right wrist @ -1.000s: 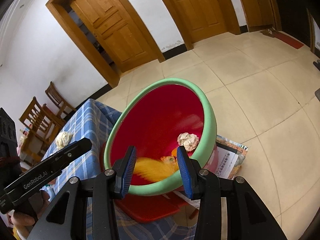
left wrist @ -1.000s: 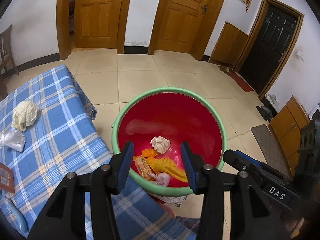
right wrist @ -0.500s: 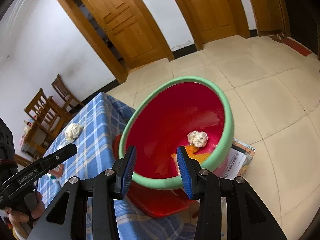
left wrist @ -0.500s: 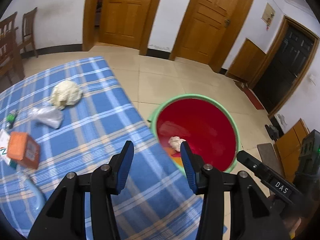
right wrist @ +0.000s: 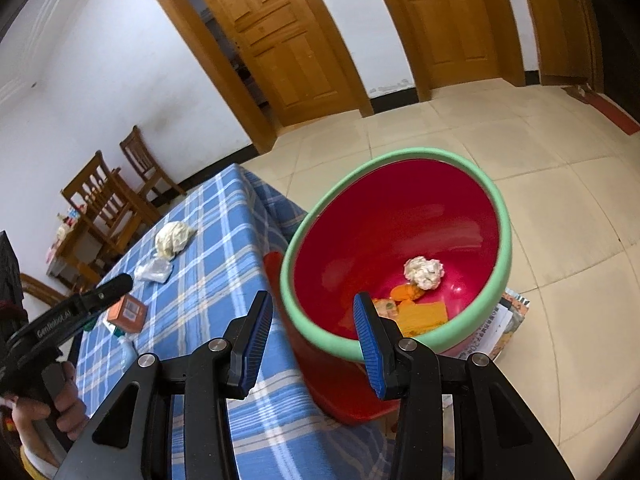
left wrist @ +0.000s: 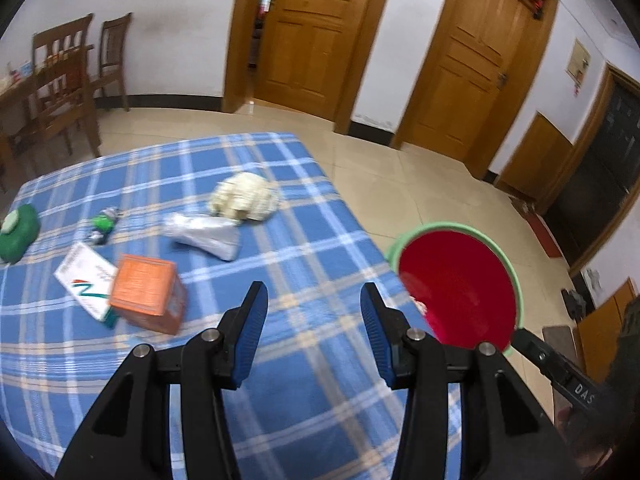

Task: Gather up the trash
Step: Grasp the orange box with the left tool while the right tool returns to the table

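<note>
A red basin with a green rim (left wrist: 460,280) (right wrist: 396,236) stands off the right edge of a table with a blue checked cloth (left wrist: 300,248) (right wrist: 208,264). It holds a crumpled white paper ball (right wrist: 424,273) and orange wrappers (right wrist: 420,312). On the cloth lie a cream crumpled paper wad (left wrist: 245,202) (right wrist: 173,237), a clear plastic bag (left wrist: 206,235) (right wrist: 153,270), an orange box (left wrist: 146,293) (right wrist: 128,312), a white carton (left wrist: 86,278), a small green wrapper (left wrist: 104,224) and a green lidded pack (left wrist: 16,232). My left gripper (left wrist: 310,312) is open and empty above the cloth. My right gripper (right wrist: 312,320) is open and empty, near the basin's rim.
Wooden chairs (left wrist: 68,80) (right wrist: 108,196) stand at the far left by a wall. Wooden doors (left wrist: 308,36) line the back wall. Printed papers (right wrist: 506,324) lie on the tiled floor under the basin. A low wooden cabinet (left wrist: 604,328) stands at the right.
My left gripper has swung left from over the basin to over the cloth, bringing the boxes and wrappers into view. A yellow wrapper dropped into the basin. My right gripper has pulled back a little.
</note>
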Demonstrator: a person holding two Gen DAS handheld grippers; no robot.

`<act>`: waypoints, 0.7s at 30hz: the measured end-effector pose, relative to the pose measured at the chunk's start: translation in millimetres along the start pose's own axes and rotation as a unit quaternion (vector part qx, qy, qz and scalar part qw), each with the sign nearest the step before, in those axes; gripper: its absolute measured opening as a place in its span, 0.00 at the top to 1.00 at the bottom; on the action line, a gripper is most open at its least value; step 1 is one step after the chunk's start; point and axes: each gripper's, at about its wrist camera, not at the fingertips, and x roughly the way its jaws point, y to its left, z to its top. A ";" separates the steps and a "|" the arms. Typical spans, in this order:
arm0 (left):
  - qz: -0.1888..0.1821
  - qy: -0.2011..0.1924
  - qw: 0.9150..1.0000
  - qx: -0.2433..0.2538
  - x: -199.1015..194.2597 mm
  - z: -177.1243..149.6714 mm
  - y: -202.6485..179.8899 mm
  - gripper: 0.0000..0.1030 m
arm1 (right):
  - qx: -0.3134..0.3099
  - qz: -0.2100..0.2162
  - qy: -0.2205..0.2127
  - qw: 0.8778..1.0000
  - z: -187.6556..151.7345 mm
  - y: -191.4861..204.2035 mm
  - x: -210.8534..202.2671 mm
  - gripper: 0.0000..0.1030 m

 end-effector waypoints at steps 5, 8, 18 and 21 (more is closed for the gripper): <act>0.028 -0.011 0.999 -0.022 -5.4 3.6 29.4 0.49 | -0.010 0.002 0.008 1.000 -2.4 9.5 4.8 0.57; 0.045 -0.011 0.998 -0.036 -5.6 3.5 46.0 0.46 | -0.015 0.003 0.012 1.000 -3.6 14.7 7.8 0.57; 0.084 0.001 0.994 -0.065 4.3 -0.8 83.1 0.41 | -0.027 -0.001 0.023 0.999 -5.5 27.9 16.8 0.57; 0.092 0.006 0.993 -0.067 11.1 -2.8 89.1 0.40 | -0.031 -0.001 0.026 0.999 -6.0 31.9 19.1 0.57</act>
